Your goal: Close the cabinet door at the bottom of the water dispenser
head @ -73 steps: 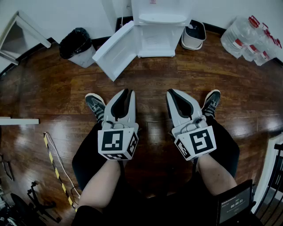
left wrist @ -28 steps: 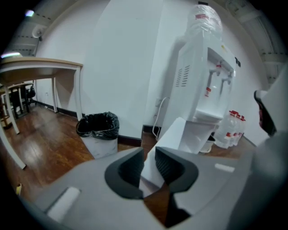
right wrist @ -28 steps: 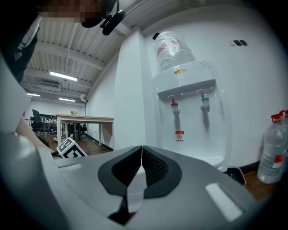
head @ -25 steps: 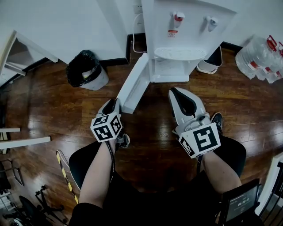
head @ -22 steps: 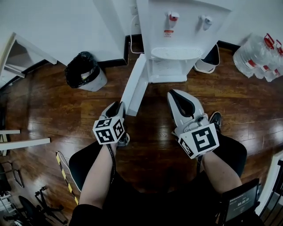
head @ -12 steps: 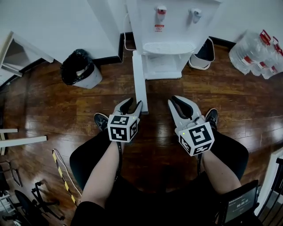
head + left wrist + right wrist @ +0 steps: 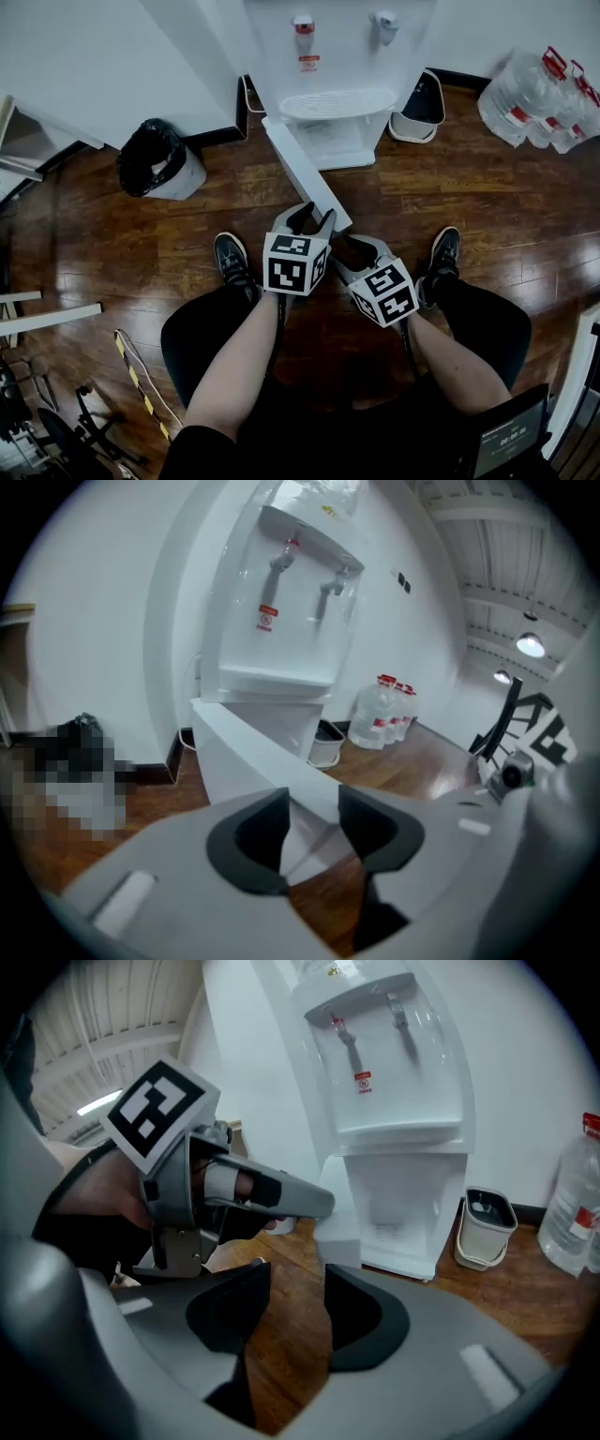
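**Head view.** The cabinet door (image 7: pixel 305 173) has swung a long way. A moment ago it stuck out to the left of the water dispenser (image 7: pixel 333 56). Now it slants the other way. Its far end is at the hinge, by the dispenser's left front corner. Its loose end points near and to the right. The long white line it makes runs from far left to near right. The left gripper (image 7: pixel 309 217) has come across to the right with it and sits at the loose end. The right gripper (image 7: pixel 354 251) has dropped low, just beside the left one. I think the door is more than halfway shut, but it needs another push toward the dispenser.

**Left gripper view.** The left gripper's (image 7: pixel 314 803) jaws have just been opening and stand partly apart. The door's (image 7: pixel 244 761) loose edge shows in the gap between them. The pads do not squeeze it. The door stands upright and runs away toward the dispenser (image 7: pixel 281 621).

**Right gripper view.** The right gripper's (image 7: pixel 298 1283) jaws have just been opening too. They are partly apart, with only the wood floor (image 7: pixel 281 1354) between them, so it holds nothing. The door's end (image 7: pixel 339 1227) is a little way ahead, with the left gripper (image 7: pixel 281 1194) at its left.
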`<state>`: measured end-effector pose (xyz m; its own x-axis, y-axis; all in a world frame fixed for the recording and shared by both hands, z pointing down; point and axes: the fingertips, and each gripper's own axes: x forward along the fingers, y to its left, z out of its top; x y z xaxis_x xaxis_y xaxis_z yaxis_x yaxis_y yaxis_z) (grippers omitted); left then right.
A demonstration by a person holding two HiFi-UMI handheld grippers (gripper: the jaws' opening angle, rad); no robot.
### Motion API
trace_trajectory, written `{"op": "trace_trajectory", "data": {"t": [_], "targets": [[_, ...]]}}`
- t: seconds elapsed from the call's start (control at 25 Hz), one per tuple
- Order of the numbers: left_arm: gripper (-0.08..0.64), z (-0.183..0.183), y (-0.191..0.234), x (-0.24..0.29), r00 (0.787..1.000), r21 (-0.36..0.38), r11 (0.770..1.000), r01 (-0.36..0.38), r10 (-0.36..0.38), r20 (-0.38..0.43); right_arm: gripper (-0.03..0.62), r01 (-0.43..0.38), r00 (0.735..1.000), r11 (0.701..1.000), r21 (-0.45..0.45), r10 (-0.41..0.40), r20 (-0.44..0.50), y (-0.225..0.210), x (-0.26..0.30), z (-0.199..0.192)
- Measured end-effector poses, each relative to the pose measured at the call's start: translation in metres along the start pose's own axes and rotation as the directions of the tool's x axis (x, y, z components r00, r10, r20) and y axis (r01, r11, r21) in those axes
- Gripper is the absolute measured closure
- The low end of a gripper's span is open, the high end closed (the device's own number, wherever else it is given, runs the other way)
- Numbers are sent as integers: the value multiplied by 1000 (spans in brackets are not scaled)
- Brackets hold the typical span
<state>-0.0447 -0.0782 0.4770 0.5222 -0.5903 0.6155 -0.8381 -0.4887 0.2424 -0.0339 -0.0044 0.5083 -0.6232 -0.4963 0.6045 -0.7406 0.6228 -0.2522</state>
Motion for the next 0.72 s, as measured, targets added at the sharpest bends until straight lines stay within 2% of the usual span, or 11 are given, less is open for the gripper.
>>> {"op": "trace_trajectory", "data": {"t": [0.16, 0.2, 0.28, 0.36, 0.44, 0.52, 0.56, 0.64, 0.68, 0.72], "targets": [[376, 6, -11, 15, 999, -14, 999, 45, -45, 12, 416, 121, 993, 992, -36, -121, -9, -29, 10, -2], [378, 7, -13, 18, 998, -18, 998, 63, -63, 11, 449, 155, 988, 987, -44, -156, -8, -38, 10, -3], [379, 10, -14, 20, 995, -28, 995, 98, -98, 18, 448, 197, 980, 979, -56, -198, -3, -49, 8, -1], [379, 19, -8, 19, 993, -38, 993, 113, -111, 46, 413, 218, 976, 975, -47, -218, -1, -60, 6, 1], [379, 27, 6, 19, 994, -36, 995, 92, -90, 64, 378, 243, 970, 970, -17, -243, -6, -77, 3, 3], [376, 28, 21, 25, 998, 32, 999, 43, -44, 44, 374, 275, 962, 961, 21, -275, -5, -94, -1, 6], [363, 26, 28, 32, 1000, 107, 994, 12, -15, 27, 374, 291, 957, 956, 37, -291, -3, -102, -2, 7], [337, 22, 38, 50, 999, 267, 963, -36, 34, 11, 374, 320, 947, 946, 51, -320, -2, -116, -2, 11], [327, 22, 41, 58, 999, 307, 951, -48, 47, 11, 374, 332, 943, 942, 51, -332, -4, -121, -2, 12], [324, 22, 44, 64, 998, 309, 949, -58, 58, 8, 374, 343, 939, 938, 49, -343, -7, -126, -1, 14]]}}
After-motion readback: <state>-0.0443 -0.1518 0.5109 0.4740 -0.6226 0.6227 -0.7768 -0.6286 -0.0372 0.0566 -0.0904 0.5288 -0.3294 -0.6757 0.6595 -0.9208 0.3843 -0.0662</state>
